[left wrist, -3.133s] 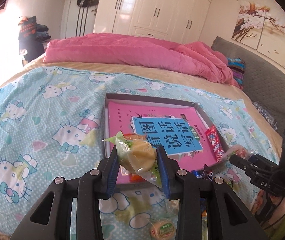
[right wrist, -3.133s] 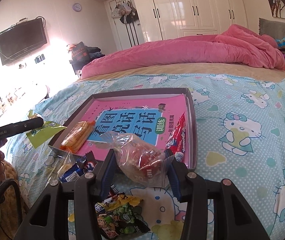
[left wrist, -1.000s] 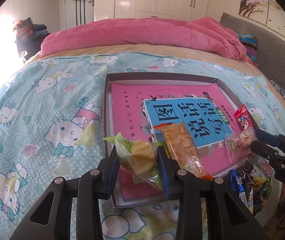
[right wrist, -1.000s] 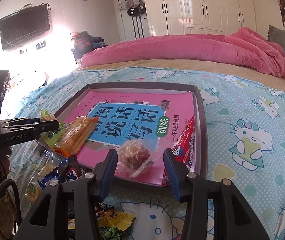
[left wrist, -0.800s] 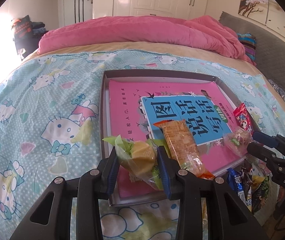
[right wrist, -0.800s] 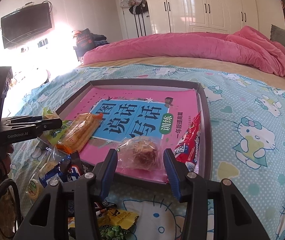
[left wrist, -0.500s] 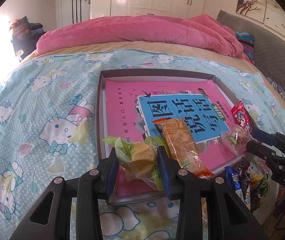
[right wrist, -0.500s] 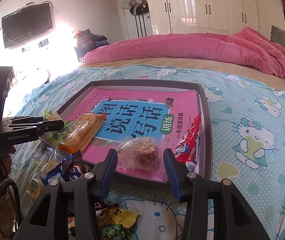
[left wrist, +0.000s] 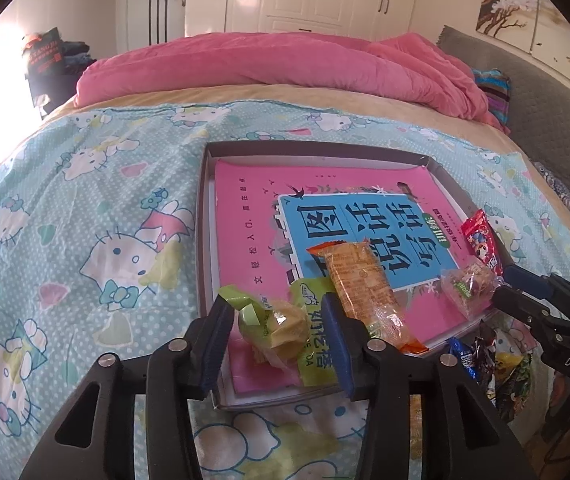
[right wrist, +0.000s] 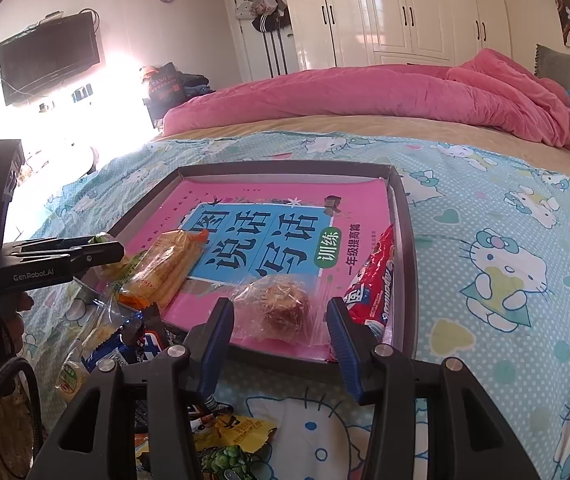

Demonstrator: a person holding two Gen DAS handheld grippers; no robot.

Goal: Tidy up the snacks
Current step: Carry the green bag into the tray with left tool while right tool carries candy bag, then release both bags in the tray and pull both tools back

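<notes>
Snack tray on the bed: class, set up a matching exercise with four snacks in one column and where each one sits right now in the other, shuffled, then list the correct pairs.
Things:
1. green-wrapped pastry
2. orange cracker pack
3. clear-wrapped round pastry
4. red candy packet

Places:
A. along the right wall of the tray
B. between the open fingers of the right gripper
C. between the fingers of the left gripper
D. flat across the blue book cover's near corner

Pairs: 1-C, 2-D, 3-B, 4-A
</notes>
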